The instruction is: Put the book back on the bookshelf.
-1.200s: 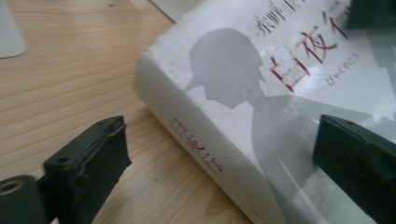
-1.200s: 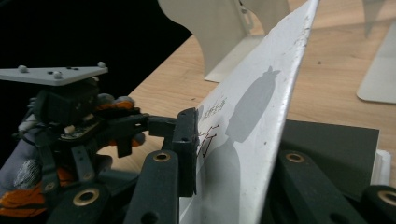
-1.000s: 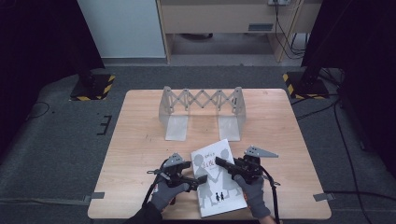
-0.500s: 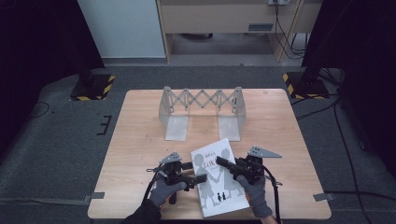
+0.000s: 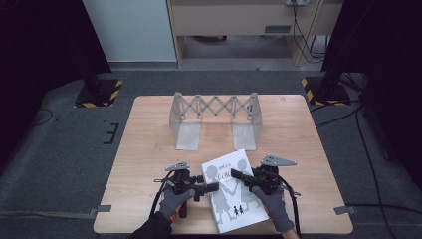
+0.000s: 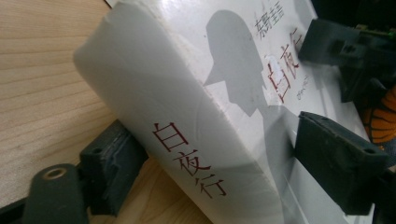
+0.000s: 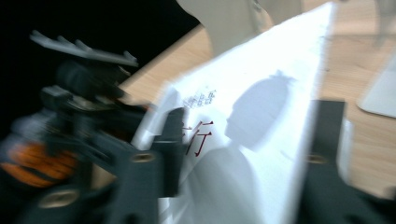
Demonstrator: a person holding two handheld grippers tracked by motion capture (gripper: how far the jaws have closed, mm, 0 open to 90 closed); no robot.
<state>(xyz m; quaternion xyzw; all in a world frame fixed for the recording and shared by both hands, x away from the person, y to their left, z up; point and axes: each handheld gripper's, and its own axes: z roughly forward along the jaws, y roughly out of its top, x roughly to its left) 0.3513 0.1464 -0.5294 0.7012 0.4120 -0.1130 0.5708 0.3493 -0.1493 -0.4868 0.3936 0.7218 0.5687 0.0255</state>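
A white book (image 5: 233, 191) lies on the counter (image 5: 149, 149) near the person's edge, set between the two hand-held grippers. Its long axis runs away from the person, tilted a little, so the spine faces the left hand-held gripper (image 5: 211, 187) and the open page edge faces the right hand-held gripper (image 5: 238, 175).

In the left gripper view the spine (image 6: 187, 154) sits right between the jaws: one pad low on the counter side under the book's edge, the other over the cover. The jaws have just been closing around it, but a gap shows at the upper pad, so I would call them partly open and not yet gripping.

The right hand-held gripper reaches in over the cover from the other side. In the blurred right gripper view the book (image 7: 261, 116) lies between its jaws, which have just been opening; they look spread about the cover, holding nothing.

Beyond both, well clear of the book, a folding rack (image 5: 214, 117) stands toward the counter's far edge.

The left hand is the one placed to take the book, since the spine already lies straight ahead within its jaws. As I read it, the lift depends on that grip closing across the spine's thickness.
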